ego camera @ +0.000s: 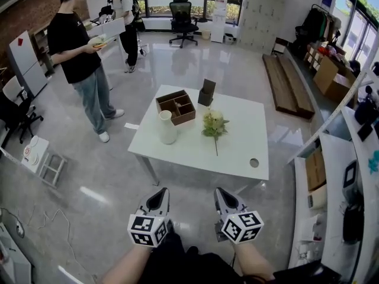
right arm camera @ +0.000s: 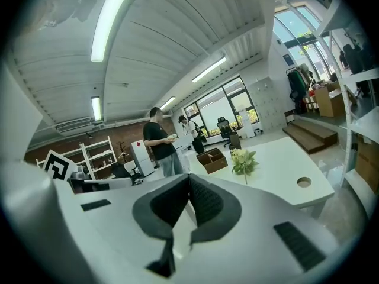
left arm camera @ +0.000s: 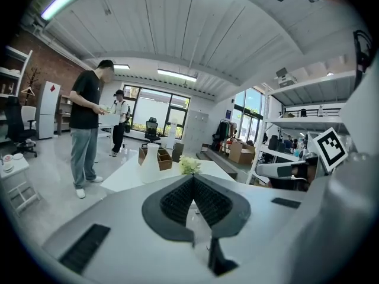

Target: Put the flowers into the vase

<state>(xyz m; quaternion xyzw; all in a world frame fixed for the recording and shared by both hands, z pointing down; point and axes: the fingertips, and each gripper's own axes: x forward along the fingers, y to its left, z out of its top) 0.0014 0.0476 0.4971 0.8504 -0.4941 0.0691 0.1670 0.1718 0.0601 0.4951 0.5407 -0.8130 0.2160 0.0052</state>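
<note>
Table: one, white, square-topped point(ego camera: 237, 149), with a single round hole near its near right corner

Vase: one, white ceramic with a narrow neck point(ego camera: 167, 127). It stood upright on the table's left half.

Flowers: one bunch of pale yellow-green blooms on a thin green stem point(ego camera: 214, 124). They lay flat on the middle of the table, apart from the vase, with the stem end toward the table's near edge.

Boxes: two, both on the table's far part. One was a brown wooden tray with compartments point(ego camera: 176, 106); the other was a smaller dark upright holder point(ego camera: 206, 92).

Grippers: two, the left gripper point(ego camera: 160, 197) and the right gripper point(ego camera: 223, 194). They were side by side over the floor, short of the table's near edge and pointing toward it. Each pair of jaws was pressed together with nothing between. The flowers lay well ahead of both sets of fingers, clear of them.

Persons: two, standing on the floor beyond the table's left side
</note>
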